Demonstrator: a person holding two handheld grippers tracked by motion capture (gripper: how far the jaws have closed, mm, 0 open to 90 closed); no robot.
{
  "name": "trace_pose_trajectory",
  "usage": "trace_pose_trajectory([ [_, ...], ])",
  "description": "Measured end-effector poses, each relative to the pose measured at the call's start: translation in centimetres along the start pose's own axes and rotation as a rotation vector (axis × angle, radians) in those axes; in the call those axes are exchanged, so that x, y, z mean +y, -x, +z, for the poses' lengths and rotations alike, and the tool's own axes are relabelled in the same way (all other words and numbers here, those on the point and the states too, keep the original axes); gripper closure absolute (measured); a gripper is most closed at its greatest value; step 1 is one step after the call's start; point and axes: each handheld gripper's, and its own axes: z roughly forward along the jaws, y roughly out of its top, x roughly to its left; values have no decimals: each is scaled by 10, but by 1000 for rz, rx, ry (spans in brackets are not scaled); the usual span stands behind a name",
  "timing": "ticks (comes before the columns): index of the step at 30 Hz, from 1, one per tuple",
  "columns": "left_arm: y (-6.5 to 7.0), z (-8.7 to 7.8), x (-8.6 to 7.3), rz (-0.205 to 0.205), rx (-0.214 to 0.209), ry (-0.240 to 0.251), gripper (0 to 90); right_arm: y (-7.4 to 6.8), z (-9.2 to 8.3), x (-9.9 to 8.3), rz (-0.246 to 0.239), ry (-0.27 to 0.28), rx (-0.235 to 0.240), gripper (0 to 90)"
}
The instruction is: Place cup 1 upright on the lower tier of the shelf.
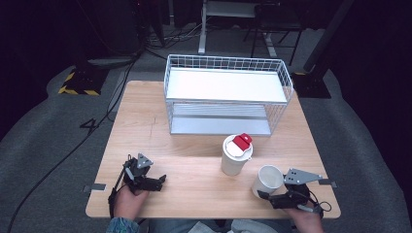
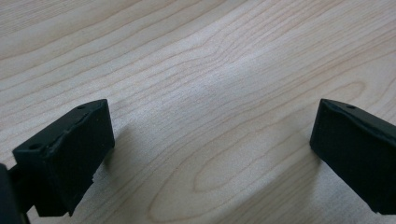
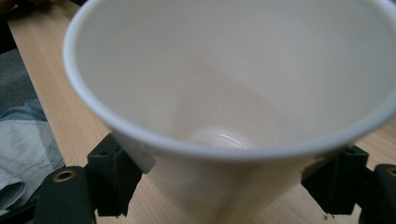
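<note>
The right gripper (image 1: 266,195) is squeezing the cup (image 1: 266,180) — lifting is still to do — the left gripper (image 1: 161,180) is resting wide apart.

Table (image 1: 194,145): light matt wood grain. Open cup (image 3: 224,93): smooth white paper, faint sheen. Basket (image 1: 286,85): white coated wire. Jaws: matt black plastic.

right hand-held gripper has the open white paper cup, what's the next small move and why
Probably lift the open white paper cup slightly off the wooden table: the right hand-held gripper is already shut on its wall, and the lidded white cup stands close beside it.
</note>
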Motion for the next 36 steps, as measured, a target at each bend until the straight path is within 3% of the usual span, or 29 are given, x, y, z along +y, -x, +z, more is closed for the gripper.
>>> trace_pose_trajectory([
  [16, 0, 0, 0, 0, 0, 0, 2, 14, -7, 28, -18, -9, -71, 233],
  [24, 2, 1, 1, -3, 2, 1, 2, 26, -8, 40, -14, -8, -111, 233],
  [36, 2, 1, 1, -5, 4, 1, 2, 49, -5, 67, -47, -7, -163, 233],
])
